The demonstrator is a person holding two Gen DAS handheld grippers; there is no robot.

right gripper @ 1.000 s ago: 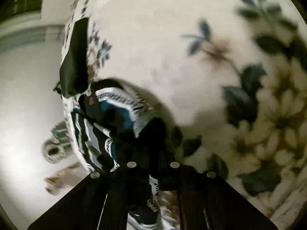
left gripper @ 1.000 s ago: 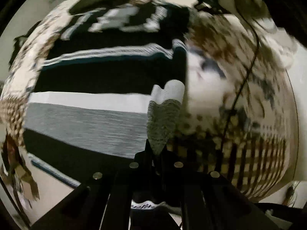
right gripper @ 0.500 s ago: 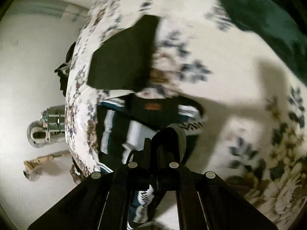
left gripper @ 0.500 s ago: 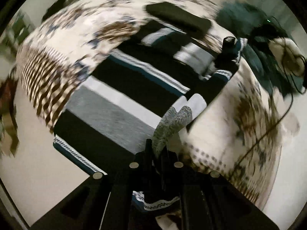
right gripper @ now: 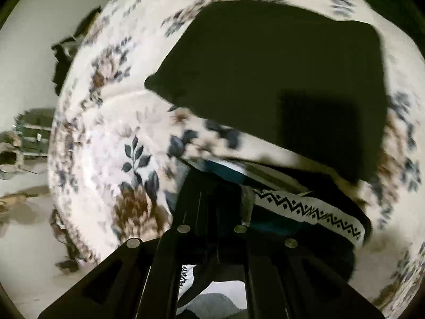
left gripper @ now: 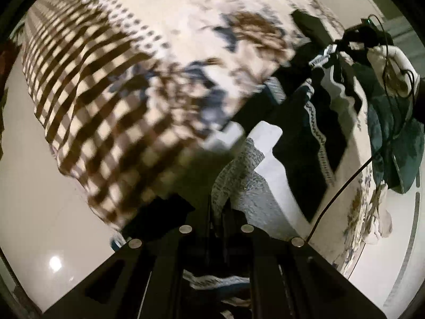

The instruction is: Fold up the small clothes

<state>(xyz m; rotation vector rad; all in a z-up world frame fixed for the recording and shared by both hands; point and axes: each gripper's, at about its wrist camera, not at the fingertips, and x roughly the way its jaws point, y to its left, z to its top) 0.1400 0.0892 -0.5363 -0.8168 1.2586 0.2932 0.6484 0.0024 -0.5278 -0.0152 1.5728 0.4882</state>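
Observation:
A striped sweater (left gripper: 305, 143) in black, white, grey and teal hangs lifted between both grippers above a floral bedspread (left gripper: 186, 40). My left gripper (left gripper: 217, 207) is shut on its grey knit edge. My right gripper (right gripper: 212, 202) is shut on another edge of the sweater (right gripper: 305, 210), by the black-and-white zigzag band. In the left wrist view the right gripper (left gripper: 358, 34) shows far right, holding the sweater's other end up.
A folded black garment (right gripper: 279, 79) lies on the bedspread (right gripper: 111, 138) ahead of the right gripper. A teal garment (left gripper: 393, 138) and a black cable (left gripper: 345, 186) lie at the bed's right edge. Pale floor surrounds the bed.
Both grippers have lifted the sweater off the bed and swung it. The left view has turned left over the checked part; the right gripper has moved toward the folded black garment.

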